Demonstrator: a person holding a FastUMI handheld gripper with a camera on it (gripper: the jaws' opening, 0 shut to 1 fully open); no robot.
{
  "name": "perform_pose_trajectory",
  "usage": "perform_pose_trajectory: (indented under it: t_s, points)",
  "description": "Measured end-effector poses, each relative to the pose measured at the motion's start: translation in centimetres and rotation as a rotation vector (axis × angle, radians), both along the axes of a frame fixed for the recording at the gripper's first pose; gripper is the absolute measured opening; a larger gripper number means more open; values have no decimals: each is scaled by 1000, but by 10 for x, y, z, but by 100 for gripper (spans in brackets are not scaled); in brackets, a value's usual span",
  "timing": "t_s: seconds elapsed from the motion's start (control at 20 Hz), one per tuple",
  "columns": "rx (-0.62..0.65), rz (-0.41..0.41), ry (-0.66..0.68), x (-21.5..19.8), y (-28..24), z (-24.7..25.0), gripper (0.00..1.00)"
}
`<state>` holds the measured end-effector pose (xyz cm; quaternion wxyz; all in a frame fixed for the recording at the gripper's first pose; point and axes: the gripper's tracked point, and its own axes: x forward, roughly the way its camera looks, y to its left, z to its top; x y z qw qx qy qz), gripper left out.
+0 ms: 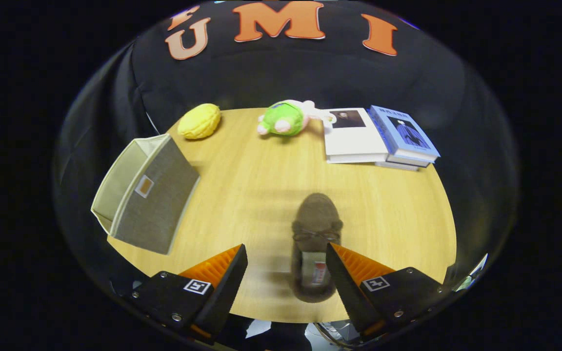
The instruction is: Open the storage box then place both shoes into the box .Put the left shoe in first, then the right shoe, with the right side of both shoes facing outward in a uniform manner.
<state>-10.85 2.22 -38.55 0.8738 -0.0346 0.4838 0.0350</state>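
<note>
A brown shoe point(315, 243) lies on the wooden table point(251, 180), toe pointing away from me, heel between my fingers and close to the right one. It looks blurred. My gripper point(287, 256) stands open, its fingers on either side of the shoe's heel without pressing it. A grey fabric storage box point(147, 195) stands to the left beyond the left finger, tipped so its open side faces left; its inside is pale, and what lies in it is hidden.
At the table's far side lie a yellow plush point(199, 121), a green and pink plush toy point(286, 118), and a stack of books point(378, 136) at the far right. Bare wood lies between the box and the shoe.
</note>
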Motion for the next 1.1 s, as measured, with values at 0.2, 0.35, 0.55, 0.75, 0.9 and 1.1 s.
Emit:
perform_pose_trajectory:
  t_s: [0.2, 0.35, 0.55, 0.75, 0.9, 1.1]
  points:
    - [-38, -40, 21, -8, -49, -33, 93]
    - [-41, -47, 31, -7, -66, -55, 88]
    - [-52, -45, 42, 0, -75, -81, 79]
    - [-53, -41, 14, 16, -76, -97, 68]
    - [-51, -58, -4, 26, -77, -104, 59]
    - [-43, -94, -7, 37, -75, -115, 49]
